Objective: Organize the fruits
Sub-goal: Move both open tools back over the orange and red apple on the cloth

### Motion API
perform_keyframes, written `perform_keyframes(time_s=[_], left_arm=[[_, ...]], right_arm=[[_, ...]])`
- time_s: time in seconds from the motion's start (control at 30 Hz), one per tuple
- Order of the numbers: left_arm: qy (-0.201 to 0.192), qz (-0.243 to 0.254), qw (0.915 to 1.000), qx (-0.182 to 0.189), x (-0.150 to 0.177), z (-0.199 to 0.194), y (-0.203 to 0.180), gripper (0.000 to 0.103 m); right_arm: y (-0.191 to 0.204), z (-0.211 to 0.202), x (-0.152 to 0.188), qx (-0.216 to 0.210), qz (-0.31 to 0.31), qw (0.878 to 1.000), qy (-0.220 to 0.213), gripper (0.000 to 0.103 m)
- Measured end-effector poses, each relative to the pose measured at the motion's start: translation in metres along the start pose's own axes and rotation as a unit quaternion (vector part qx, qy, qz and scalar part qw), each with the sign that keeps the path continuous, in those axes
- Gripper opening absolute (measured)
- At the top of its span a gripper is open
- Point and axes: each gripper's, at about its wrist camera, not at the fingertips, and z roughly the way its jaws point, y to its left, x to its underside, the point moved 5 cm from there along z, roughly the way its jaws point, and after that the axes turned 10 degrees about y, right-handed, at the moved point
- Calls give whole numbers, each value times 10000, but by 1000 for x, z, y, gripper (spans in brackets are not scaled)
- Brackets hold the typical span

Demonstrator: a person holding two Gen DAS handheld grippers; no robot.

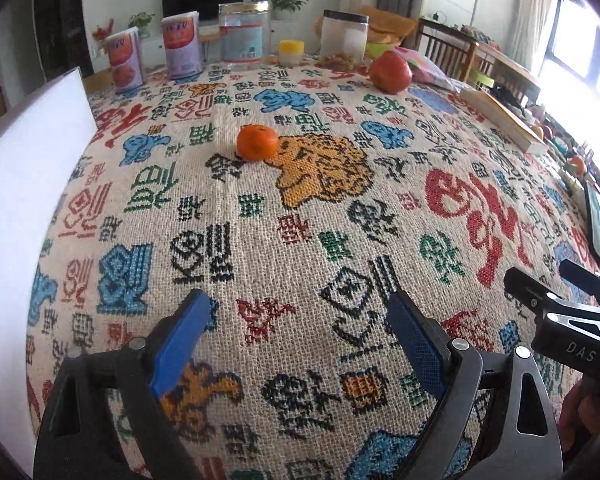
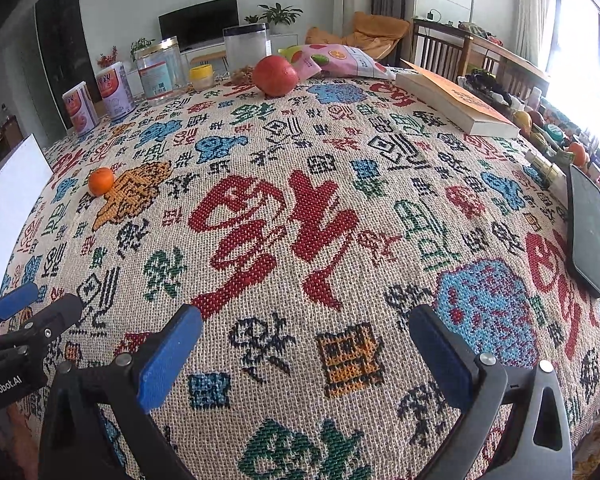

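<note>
While your left hand-held gripper [image 1: 300, 344] and right hand-held gripper [image 2: 308, 356] gaped wide and empty, the round tangerine [image 1: 257, 142] lay well ahead on the woven bench [image 1: 320, 240] cloth. The smooth red apple [image 2: 275, 76] sat farther back.

Daylight floods in from the window [image 1: 580, 52] on the right, blown out to pure white glare in both views, while the far left of the room sits dim. The tablecloth [image 2: 300, 220] is evenly lit and sharp, its weave crisp, and the mandarin [image 1: 257, 142] drops only a soft, faint shadow at its base. Heavy fisheye bulge bends the table into a dome, with dark vignetted corners and slight softness toward the edges.
</note>
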Motion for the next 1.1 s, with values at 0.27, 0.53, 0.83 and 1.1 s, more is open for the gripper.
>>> perform_keyframes(time_s=[0.27, 0.53, 0.83, 1.1], left_arm=[[22, 60, 9999, -145, 2, 8, -1, 94], [101, 201, 9992, -340, 1, 12, -7, 98], [60, 126, 9999, -78, 0, 9, -4, 98], [-161, -827, 9958, 353, -77, 10, 51, 97]], right_arm=[[-19, 13, -2, -67, 394, 9991, 114, 103], [-14, 17, -2, 138, 250, 9994, 176, 103], [-14, 18, -2, 150, 245, 9994, 179, 103], [-14, 18, -2, 151, 244, 9994, 181, 103]])
